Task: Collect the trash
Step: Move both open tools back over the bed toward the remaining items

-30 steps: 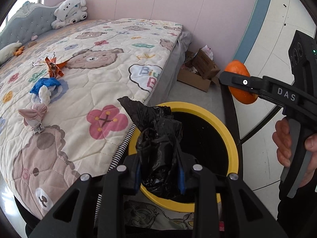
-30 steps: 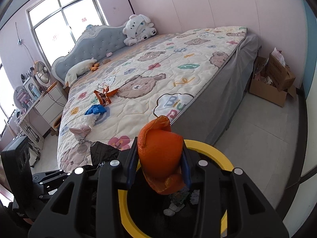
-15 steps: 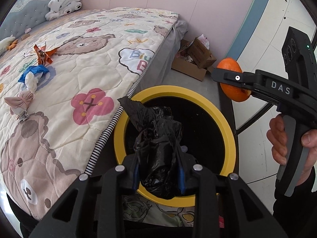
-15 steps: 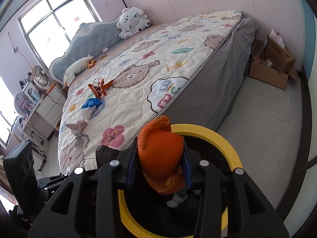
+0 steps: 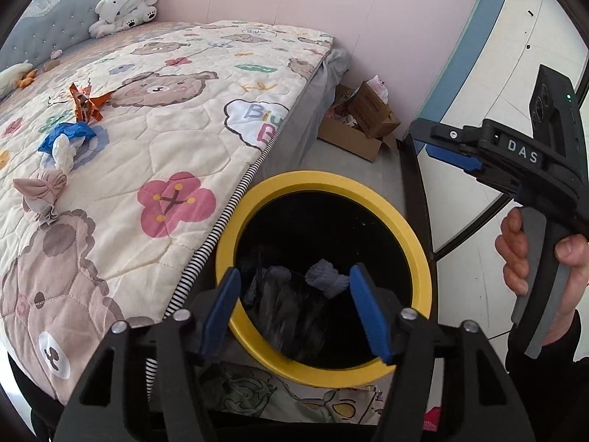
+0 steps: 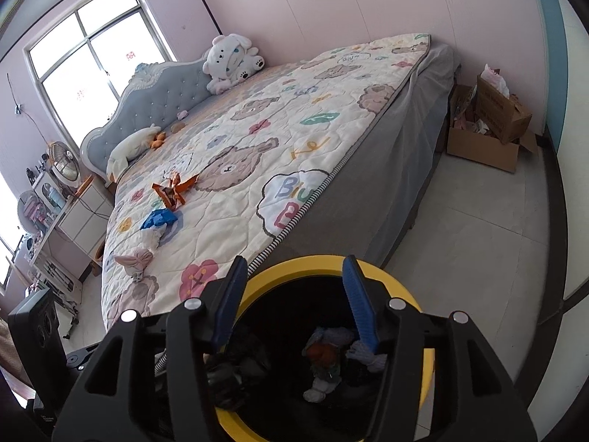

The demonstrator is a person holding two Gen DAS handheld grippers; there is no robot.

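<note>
Jaws of the left gripper (image 5: 294, 307) are spreading apart over the yellow-rimmed bin (image 5: 416, 243), with nothing pressing against the blue pads (image 5: 221, 309); straight below and between them, inside the dark bin, a black plastic bag (image 5: 291, 309) is lying blurred, and a grey wad (image 5: 327, 281) is sitting just inside the right-hand pad; the right gripper (image 6: 291, 302) is likewise opening, its jaws standing clear of everything, gripping nothing; beneath its gap, down in the bin (image 6: 423, 379), an orange peel (image 6: 324, 355) is resting among pale scraps, slightly toward the right-hand jaw; whether the peel is touching the bin floor cannot be told; ahead of both grippers and to the left of their jaws, the quilted bed (image 5: 147, 147) is carrying more litter: an orange wrapper (image 5: 86, 101), a blue and white scrap (image 5: 68, 140) and a pink crumpled piece (image 5: 42, 193), all well apart from either jaw; from the left wrist view the right gripper is showing to the right of the left jaws, a hand (image 5: 530, 258) wrapping its handle; a cardboard box (image 6: 489, 136) is standing far ahead, beyond the bed's foot.
</note>
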